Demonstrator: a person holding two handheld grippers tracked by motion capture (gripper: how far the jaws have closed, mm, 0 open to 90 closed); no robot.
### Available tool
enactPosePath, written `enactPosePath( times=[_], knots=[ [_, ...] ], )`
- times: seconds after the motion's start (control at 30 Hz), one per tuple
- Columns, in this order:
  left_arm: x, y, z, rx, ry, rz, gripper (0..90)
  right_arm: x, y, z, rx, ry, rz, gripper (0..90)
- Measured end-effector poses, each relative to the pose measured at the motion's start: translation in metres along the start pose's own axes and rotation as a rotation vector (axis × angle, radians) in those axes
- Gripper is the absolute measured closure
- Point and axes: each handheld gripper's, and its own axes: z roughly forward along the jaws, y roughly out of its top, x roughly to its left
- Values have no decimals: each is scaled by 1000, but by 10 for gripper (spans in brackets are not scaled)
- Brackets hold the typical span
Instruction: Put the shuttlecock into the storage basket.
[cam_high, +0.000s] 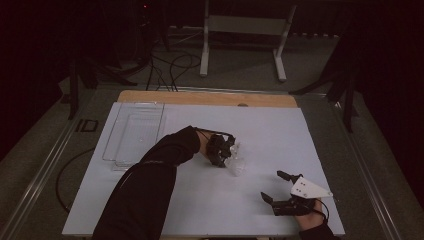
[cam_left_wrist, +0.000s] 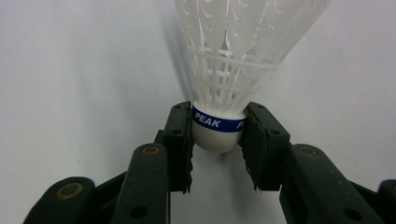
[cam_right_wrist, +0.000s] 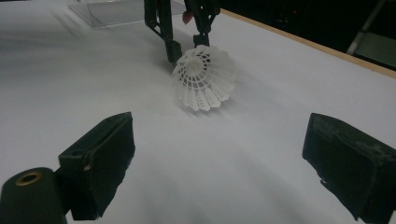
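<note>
Shuttlecock (cam_left_wrist: 219, 126), mid-desk: likely featherlight, skirt fragile, firm cork base the place to grip. Left gripper (cam_left_wrist: 217, 140) clamps that base; right gripper (cam_right_wrist: 219, 163) gapes empty near the front edge.

Black sleeve (cam_high: 150, 175), black gripper (cam_high: 281, 189)

I count one white plastic shuttlecock (cam_left_wrist: 233, 60), one clear plastic tray (cam_high: 134, 132), and my two black claws (cam_high: 226, 150) (cam_high: 281, 189).

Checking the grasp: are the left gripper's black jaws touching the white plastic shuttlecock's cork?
Touching. The left gripper view shows the left gripper with both jaws pressed against the white plastic shuttlecock at its blue-banded cork.
</note>
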Motion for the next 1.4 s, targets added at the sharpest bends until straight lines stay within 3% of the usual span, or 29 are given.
enactPosePath(
  times=[0.27,0.33,0.43,0.5,0.77,0.83,1.13,1.4],
  knots=[
    [-5,-2,-8,12,-53,-66,651,0,0,1,-1,-4,2,92],
    [-6,-3,-10,21,-61,-66,651,0,0,1,1,-3,1,92],
    [-9,-3,-13,21,-79,-108,651,0,1,1,1,-5,-1,92],
    [-12,-2,-14,41,-77,-120,651,0,1,1,2,-6,-1,92],
    [-17,-3,-28,36,-73,-173,652,0,1,1,2,-8,-3,92],
    [-20,-4,-33,38,-55,-180,652,0,1,1,2,-9,-5,92],
    [-30,-13,-45,69,-50,-310,652,1,3,2,1,-9,-14,92],
    [-37,-20,-49,54,-63,-368,652,2,3,3,5,-10,-10,92]
  ],
)
